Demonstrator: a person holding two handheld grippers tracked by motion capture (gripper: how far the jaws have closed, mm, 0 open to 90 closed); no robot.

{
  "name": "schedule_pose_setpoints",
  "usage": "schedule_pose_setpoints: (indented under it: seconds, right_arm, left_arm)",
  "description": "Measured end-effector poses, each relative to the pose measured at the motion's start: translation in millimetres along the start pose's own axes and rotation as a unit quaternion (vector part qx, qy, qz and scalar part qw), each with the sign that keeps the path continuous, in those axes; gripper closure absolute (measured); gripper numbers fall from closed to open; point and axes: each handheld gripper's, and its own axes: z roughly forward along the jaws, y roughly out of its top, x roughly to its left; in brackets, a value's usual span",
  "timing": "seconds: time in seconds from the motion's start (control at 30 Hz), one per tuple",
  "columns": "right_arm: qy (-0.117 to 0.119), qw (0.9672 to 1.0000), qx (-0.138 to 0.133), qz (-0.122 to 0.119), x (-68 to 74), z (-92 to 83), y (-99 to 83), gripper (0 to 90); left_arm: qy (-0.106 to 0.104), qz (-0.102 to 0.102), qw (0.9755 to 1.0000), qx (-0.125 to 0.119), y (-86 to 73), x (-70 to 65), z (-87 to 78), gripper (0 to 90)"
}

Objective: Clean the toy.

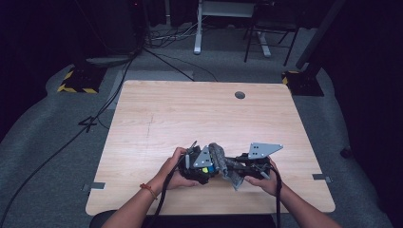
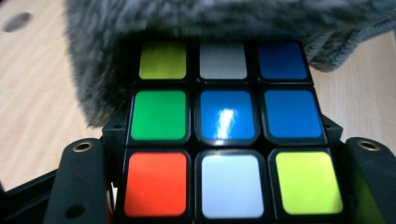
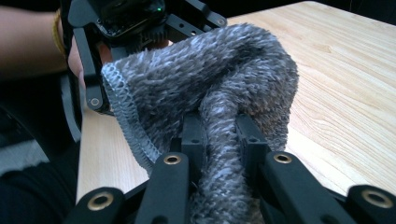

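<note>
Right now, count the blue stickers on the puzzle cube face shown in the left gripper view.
3 on the multicoloured plastic puzzle cube: top-right, centre, middle-right. The fuzzy grey knitted cloth covers other faces, so more may be hidden.

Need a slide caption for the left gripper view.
Left hand-held gripper clamps a scrambled puzzle cube while a grey knitted cloth drapes over its far edge.

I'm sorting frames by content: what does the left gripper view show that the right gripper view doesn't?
Left gripper view: the cube, clamped between that gripper's jaws, its coloured stickers readable, green, blue, orange, white and yellow. Right gripper view: the right gripper pinching a fold of cloth, with the left gripper behind it. Both: the grey cloth and the wooden table.
</note>
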Motion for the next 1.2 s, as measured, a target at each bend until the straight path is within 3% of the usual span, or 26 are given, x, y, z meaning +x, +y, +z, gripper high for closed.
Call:
schedule_pose_setpoints:
  seconds: [0.27, 0.4, 0.5, 0.6, 0.8, 0.93, 1.13, 1.2]
  right_arm:
    - [-0.013, 0.9998, 0.003, -0.018, 3.7, 1.1, 2.4, 77.4]
    - [-0.013, 0.9999, 0.002, -0.010, 1.4, 0.1, 2.1, 77.4]
    - [-0.019, 0.9995, 0.023, 0.005, -5.4, 4.2, -4.2, 77.4]
    - [-0.014, 0.9995, 0.025, 0.011, -6.9, 5.7, -6.4, 77.4]
    - [-0.005, 1.0000, -0.008, -0.001, 2.0, -2.5, 4.1, 77.4]
    - [0.003, 0.9999, -0.016, -0.004, 3.1, -2.3, 4.2, 77.4]
    - [0.010, 0.9997, -0.021, 0.004, 1.8, 0.9, 3.9, 77.5]
    - [0.023, 0.9995, -0.024, 0.000, 6.2, 5.8, 5.6, 77.5]
  left_arm:
    - [0.007, -0.001, 0.9999, 0.008, 0.6, 0.8, 1.8, 33.2]
    - [0.004, -0.005, 0.9998, -0.021, 1.9, 1.8, -5.9, 33.4]
    - [-0.004, -0.013, 0.9987, -0.049, 3.5, 3.7, -13.8, 33.4]
    - [0.012, -0.002, 0.9995, -0.029, 3.4, 1.9, -10.8, 33.4]
    - [0.004, -0.002, 0.9999, -0.012, 2.8, 1.8, -3.7, 33.2]
    - [0.006, 0.005, 1.0000, 0.002, 2.9, -0.8, 0.6, 33.1]
    - [-0.004, -0.003, 1.0000, 0.005, 1.6, 1.3, 4.7, 33.2]
    - [-0.005, 0.009, 0.9998, 0.020, 1.8, -2.7, 10.3, 33.2]
